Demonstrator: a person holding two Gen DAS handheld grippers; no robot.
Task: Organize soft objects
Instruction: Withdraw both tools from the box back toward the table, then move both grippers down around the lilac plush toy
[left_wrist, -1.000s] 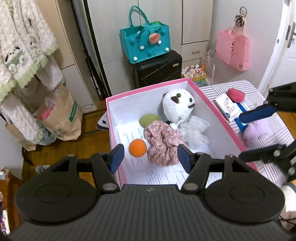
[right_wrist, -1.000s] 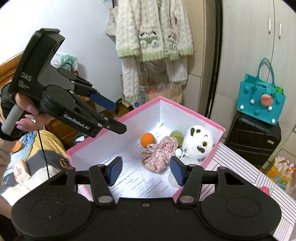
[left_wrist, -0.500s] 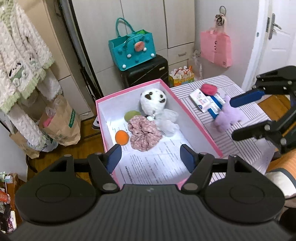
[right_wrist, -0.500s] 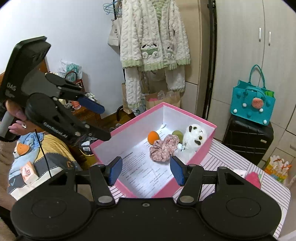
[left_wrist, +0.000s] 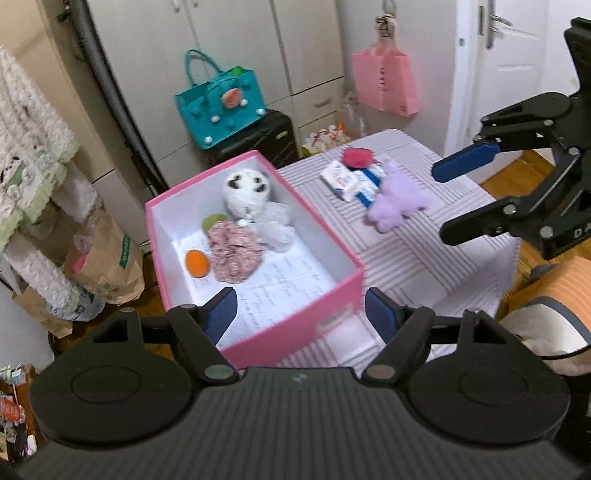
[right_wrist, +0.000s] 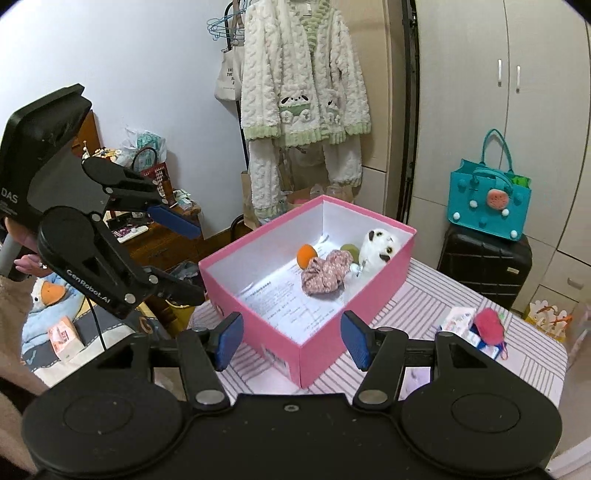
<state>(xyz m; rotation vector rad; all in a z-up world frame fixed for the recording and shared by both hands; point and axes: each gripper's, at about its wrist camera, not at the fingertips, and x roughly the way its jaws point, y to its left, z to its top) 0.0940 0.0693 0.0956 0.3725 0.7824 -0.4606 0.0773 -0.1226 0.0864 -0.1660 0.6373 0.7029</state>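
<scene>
Fluffy lilac plush toy (left_wrist: 397, 197) on striped table (left_wrist: 424, 254)

a teal bag (right_wrist: 489, 199) sits on a black suitcase (right_wrist: 484, 264); a pink bag (left_wrist: 384, 83) hangs nearby.

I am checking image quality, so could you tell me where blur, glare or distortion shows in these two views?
Left wrist view: motion blur softens the white plush and box. Right wrist view: sharp, but glare washes out the paper in the box, and the fisheye bends the wardrobe edges.

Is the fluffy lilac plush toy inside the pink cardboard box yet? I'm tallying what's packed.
No, the fluffy lilac plush toy lies on the striped tablecloth, outside the pink cardboard box.
</scene>
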